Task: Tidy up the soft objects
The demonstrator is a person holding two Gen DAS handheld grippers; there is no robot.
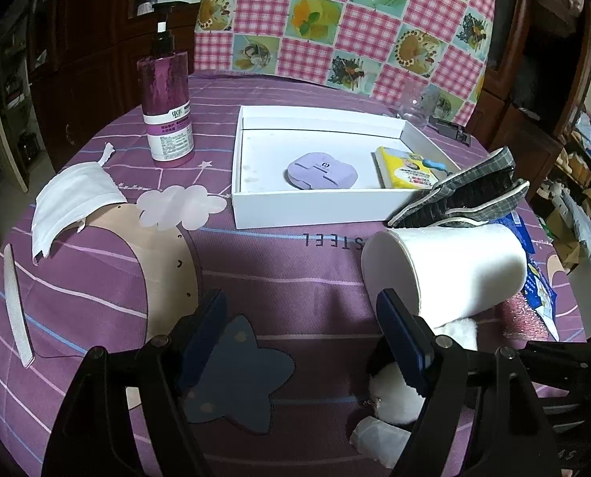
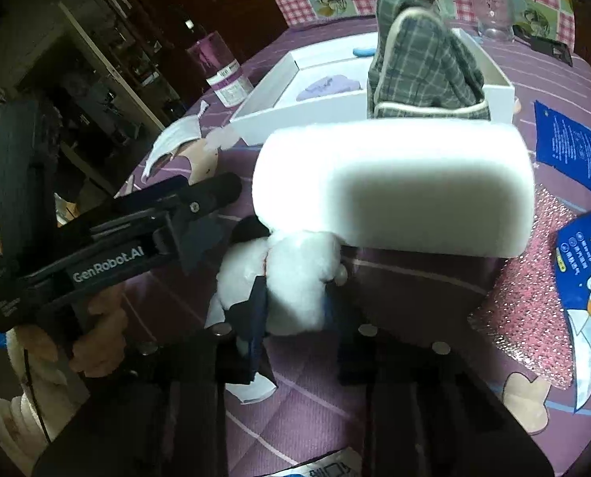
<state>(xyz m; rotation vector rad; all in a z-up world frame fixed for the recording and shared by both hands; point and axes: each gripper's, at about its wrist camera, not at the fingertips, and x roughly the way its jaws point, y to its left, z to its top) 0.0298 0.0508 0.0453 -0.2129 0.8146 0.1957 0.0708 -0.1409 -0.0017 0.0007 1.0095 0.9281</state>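
White plush toy [image 2: 295, 278] near front edge of bench [image 1: 295, 270], just beside big white foam block [image 2: 395, 187]. Right tool [image 2: 293, 308] pinching plush between blue fingers. Left tool [image 1: 301, 342] spread, holding nothing, over star print. Plaid slipper [image 1: 466, 194] propped against right corner of white box [image 1: 319, 206]; purple case [image 1: 321, 171] and yellow tissue pack [image 1: 407, 167] inside. Face mask [image 1: 72, 202] at left edge, purple pump bottle [image 1: 168, 111] behind it. Pink sponge [image 2: 534, 310] and blue packet [image 2: 586, 306] toward right edge.
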